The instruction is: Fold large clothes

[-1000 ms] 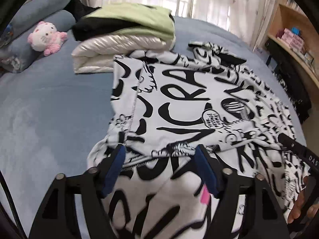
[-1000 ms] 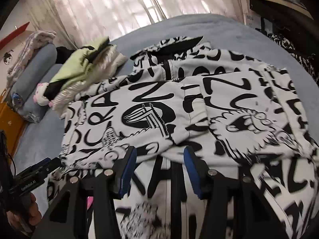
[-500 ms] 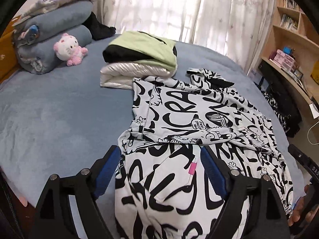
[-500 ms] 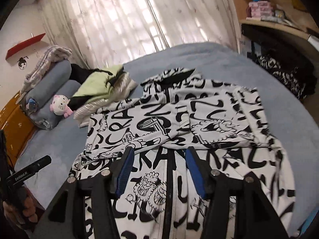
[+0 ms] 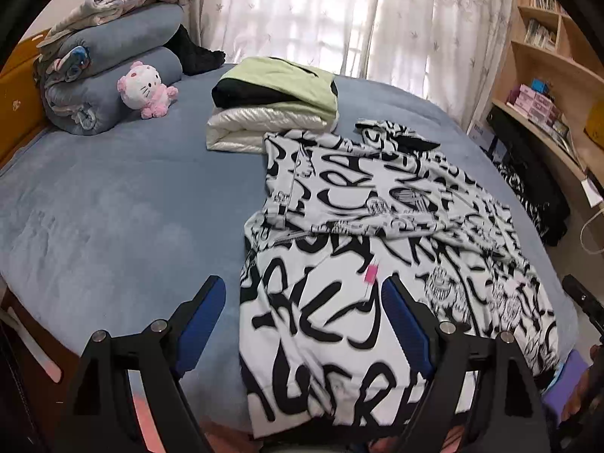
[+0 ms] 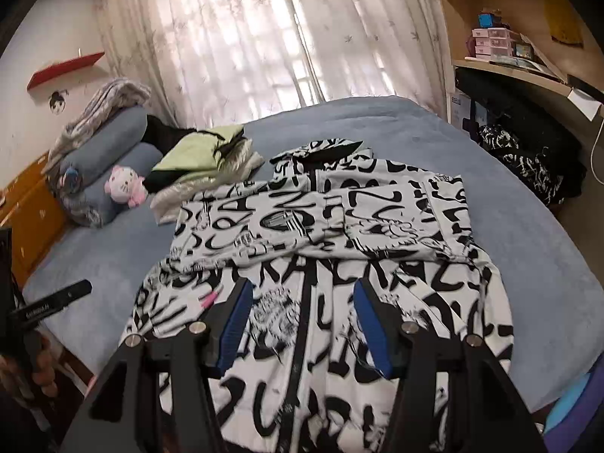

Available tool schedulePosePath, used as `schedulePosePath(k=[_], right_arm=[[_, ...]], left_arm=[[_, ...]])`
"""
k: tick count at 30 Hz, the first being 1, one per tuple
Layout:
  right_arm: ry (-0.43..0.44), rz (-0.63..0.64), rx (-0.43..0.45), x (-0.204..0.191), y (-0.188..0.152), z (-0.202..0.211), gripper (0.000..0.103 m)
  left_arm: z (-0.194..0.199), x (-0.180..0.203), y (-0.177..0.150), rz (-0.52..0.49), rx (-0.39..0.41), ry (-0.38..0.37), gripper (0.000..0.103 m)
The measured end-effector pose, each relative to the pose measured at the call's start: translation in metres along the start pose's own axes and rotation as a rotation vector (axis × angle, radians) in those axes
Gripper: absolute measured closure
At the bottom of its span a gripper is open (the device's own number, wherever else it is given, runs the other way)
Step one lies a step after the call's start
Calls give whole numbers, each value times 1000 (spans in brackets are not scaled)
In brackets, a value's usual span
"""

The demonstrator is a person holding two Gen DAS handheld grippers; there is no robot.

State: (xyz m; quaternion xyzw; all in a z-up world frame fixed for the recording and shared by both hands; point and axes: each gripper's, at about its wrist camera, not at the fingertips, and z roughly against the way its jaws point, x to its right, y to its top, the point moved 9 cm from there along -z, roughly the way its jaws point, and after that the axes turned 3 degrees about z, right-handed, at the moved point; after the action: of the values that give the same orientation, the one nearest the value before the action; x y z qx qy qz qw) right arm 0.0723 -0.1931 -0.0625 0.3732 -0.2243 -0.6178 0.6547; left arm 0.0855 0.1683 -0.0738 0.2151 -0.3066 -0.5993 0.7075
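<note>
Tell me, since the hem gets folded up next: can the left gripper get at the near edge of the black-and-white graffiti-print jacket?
Probably yes: the left gripper is open and empty above the black-and-white graffiti-print jacket, with nothing lying on its near edge.

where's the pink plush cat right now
In the left wrist view the pink plush cat sits far left on the bed, leaning against the rolled blue bedding, left of the folded clothes stack.

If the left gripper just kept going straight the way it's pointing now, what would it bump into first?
Most likely the black-and-white printed garment spread on the blue bed. The left gripper is open, holds nothing and tilts down towards the cloth near its pink tag. Exact depth is hard to judge.
</note>
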Motion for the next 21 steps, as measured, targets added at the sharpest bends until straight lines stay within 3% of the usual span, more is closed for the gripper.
schedulePosePath(k=[11,21], right_arm=[[-58,-7,-123,46,-64,11,47],[-110,-206,-240,139,-132,28,47]], left_arm=[[-20,-22,-52,13,-145,-4,20],[-62,-41,-101,73,-314,-64,20]])
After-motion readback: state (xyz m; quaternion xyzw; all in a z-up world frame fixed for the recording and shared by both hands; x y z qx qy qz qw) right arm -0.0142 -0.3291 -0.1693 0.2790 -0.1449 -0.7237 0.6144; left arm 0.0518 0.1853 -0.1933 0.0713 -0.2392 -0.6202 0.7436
